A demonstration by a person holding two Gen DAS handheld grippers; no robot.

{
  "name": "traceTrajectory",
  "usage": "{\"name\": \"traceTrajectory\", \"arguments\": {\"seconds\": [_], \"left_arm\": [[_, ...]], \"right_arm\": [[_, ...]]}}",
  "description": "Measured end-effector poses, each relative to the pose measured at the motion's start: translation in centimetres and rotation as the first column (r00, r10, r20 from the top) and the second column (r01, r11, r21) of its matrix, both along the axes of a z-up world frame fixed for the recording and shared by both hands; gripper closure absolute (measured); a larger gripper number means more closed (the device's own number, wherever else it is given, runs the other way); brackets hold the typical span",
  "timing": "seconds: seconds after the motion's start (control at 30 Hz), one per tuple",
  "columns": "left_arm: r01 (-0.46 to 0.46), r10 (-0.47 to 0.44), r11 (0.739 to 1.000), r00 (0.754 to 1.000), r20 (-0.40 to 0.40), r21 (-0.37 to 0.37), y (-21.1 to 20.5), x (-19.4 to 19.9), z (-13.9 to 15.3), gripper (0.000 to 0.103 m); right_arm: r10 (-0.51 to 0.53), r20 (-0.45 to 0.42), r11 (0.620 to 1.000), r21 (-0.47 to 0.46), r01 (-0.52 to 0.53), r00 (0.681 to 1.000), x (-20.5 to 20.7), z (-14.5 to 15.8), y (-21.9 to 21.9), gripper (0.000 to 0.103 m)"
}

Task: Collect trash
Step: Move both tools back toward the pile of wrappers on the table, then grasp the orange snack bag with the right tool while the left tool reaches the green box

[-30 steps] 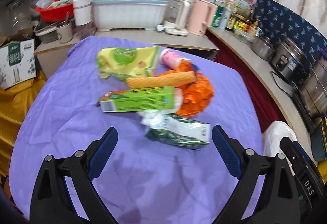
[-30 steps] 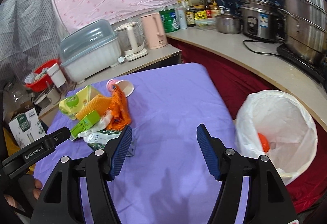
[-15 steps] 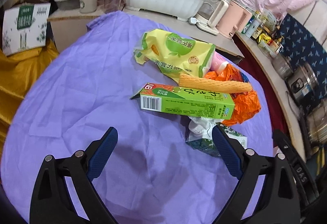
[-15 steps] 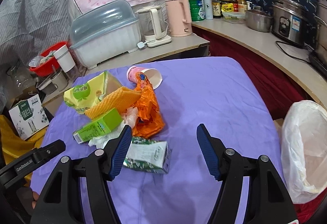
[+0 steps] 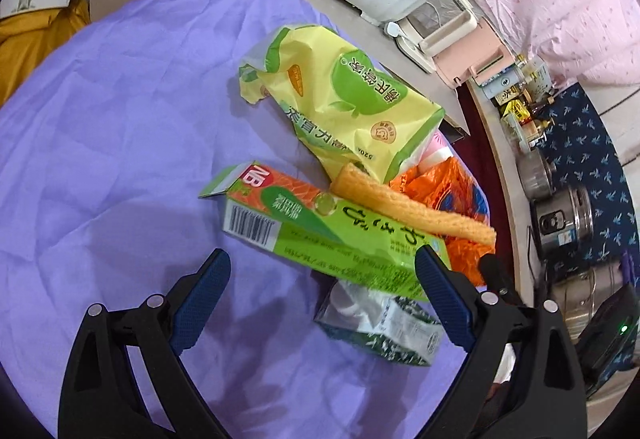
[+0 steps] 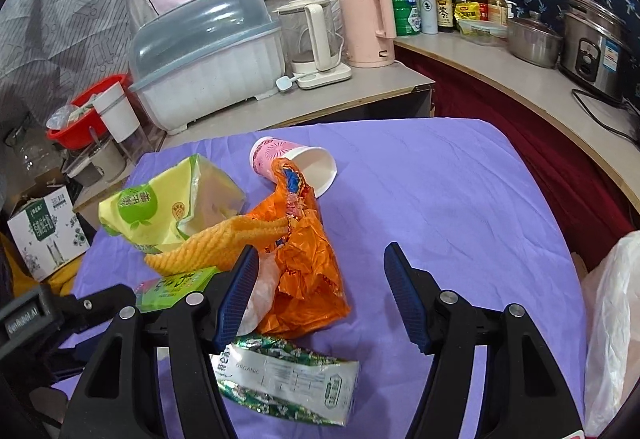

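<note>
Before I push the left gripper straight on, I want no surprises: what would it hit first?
Probably the green box, which lies between the open left gripper fingers, atop the crushed green-white carton. Depth is unclear.

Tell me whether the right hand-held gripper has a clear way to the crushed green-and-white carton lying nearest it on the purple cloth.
Probably yes. The right hand-held gripper stands open, and the crushed green-and-white carton lies flat just below its fingers with nothing on top. The orange plastic bag sits just beyond the carton, not over it.
</note>
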State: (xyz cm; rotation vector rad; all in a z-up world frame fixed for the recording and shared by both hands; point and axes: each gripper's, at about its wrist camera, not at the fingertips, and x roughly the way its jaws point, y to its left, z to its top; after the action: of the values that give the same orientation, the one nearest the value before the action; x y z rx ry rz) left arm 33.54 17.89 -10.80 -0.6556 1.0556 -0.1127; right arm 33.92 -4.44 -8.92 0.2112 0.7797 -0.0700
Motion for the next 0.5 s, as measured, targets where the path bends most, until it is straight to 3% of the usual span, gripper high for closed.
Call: {"name": "traceTrajectory", "arguments": {"seconds": [0.03,0.2,0.3,0.4,0.5], "left_arm": [[-0.003,0.003,1.0,1.0,-0.004,-0.003,0.0,0.2,-0.1,0.014],[-0.009,0.008,1.0,0.999,-0.054,-0.02,-0.4,2.1,-1.8,0.014],[-0.008,0.006,0.999,0.998,-0.056,-0.038,-0.5,2.5,-2.3,0.017],[0.03,-0.031,0.998,0.999,-0.022,-0.048,-0.9,2.3,-1.8,0.034],[0.079,-0.079,0.996,0.997,0.024,-0.026,-1.7,1.9,-0.7,0.059]], "right_arm": [[0.005,-0.01,1.0,-0.002,-0.005,1.0,0.3,-0.4,0.0,0.046],[0.016,-0.06,1.0,0.021,-0.015,0.998,0.8,-1.9,-0.4,0.08],[0.025,-0.063,0.999,0.025,-0.024,0.998,0.2,-2.3,-0.4,0.086],[0.035,-0.064,0.999,0.03,-0.034,0.997,-0.5,-2.4,-0.4,0.089],[0.036,-0.064,0.998,0.045,-0.033,0.997,-1.4,-2.3,-0.6,0.089]]}}
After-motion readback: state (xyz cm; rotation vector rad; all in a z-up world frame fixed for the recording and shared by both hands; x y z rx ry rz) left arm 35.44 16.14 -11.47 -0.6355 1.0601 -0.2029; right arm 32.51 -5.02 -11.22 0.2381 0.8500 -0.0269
